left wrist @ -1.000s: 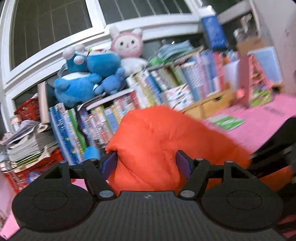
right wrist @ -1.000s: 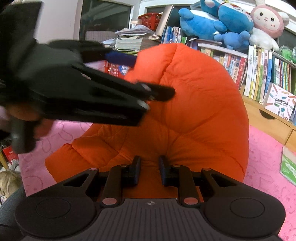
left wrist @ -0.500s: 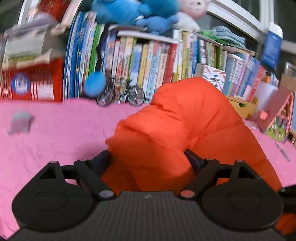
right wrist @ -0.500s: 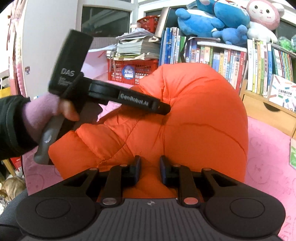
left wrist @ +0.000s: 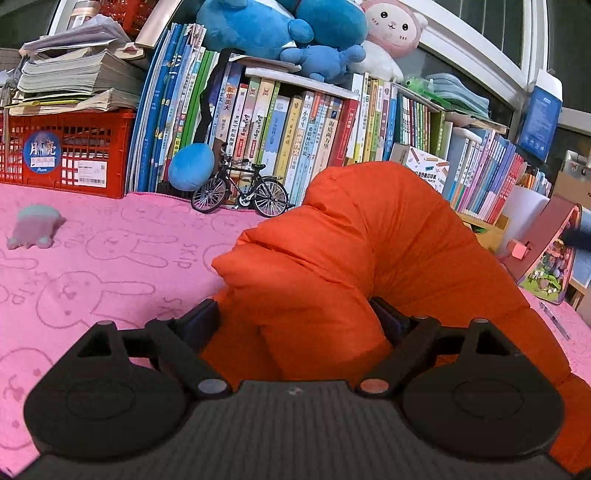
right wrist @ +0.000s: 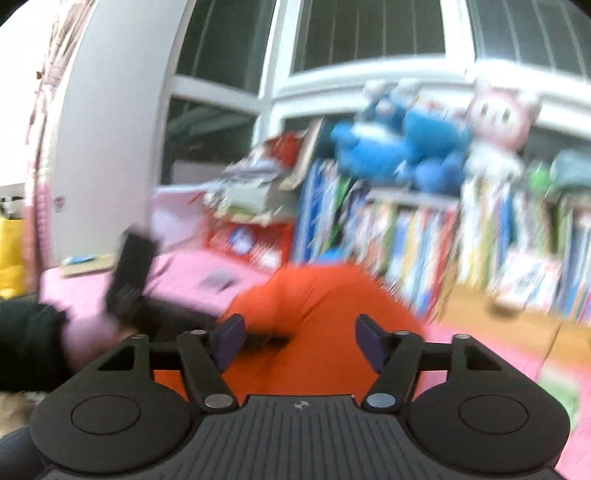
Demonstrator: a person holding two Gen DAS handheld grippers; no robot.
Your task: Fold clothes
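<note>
An orange puffy jacket lies bunched and doubled over on the pink rabbit-print cloth. My left gripper is low over the cloth, its jaws wide and still opening. A thick fold of the jacket fills the gap between them. In the blurred right wrist view, my right gripper is opening, its blue pads clear of the jacket, which lies lower and beyond. The left gripper's black handle shows at the jacket's left side, held by a hand in a pink sleeve.
Behind the jacket stands a row of books with plush toys on top. A red crate, a toy bicycle, a small grey toy and a pink toy house stand around the cloth.
The right gripper has let go of the jacket fold, spread its jaws and lifted, tilting upward. The left jaws have widened a little around the jacket, which now sits lower.
</note>
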